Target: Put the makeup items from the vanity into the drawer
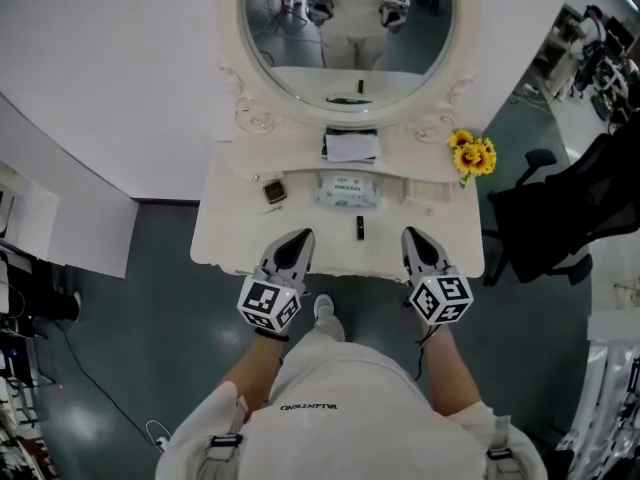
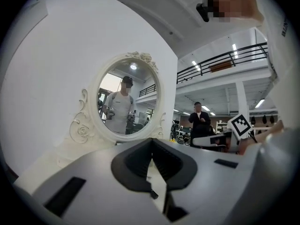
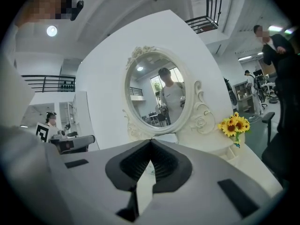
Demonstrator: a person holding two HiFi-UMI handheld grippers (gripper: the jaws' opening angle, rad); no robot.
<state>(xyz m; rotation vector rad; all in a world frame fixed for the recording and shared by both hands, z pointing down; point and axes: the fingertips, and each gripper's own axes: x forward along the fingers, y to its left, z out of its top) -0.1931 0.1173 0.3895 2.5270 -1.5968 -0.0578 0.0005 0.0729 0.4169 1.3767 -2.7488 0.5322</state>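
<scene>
On the white vanity top (image 1: 230, 230) lie a small brown compact (image 1: 274, 190), a pale green pack of wipes (image 1: 348, 190) and a black lipstick tube (image 1: 360, 228). A white box with a dark edge (image 1: 351, 146) sits on the raised shelf under the mirror. My left gripper (image 1: 304, 234) hovers over the vanity's front edge, jaws shut and empty, just right of and nearer than the compact. My right gripper (image 1: 410, 233) is level with it, shut and empty, right of the lipstick. Both gripper views show closed jaws with nothing between them: left gripper (image 2: 151, 140), right gripper (image 3: 151, 141). No open drawer shows.
An oval mirror (image 1: 347, 28) in a carved white frame rises behind the shelf. Sunflowers (image 1: 473, 155) stand at the vanity's right end. A black office chair (image 1: 545, 218) is close on the right. A white partition wall (image 1: 70, 218) stands on the left. A person (image 2: 200, 121) stands farther back.
</scene>
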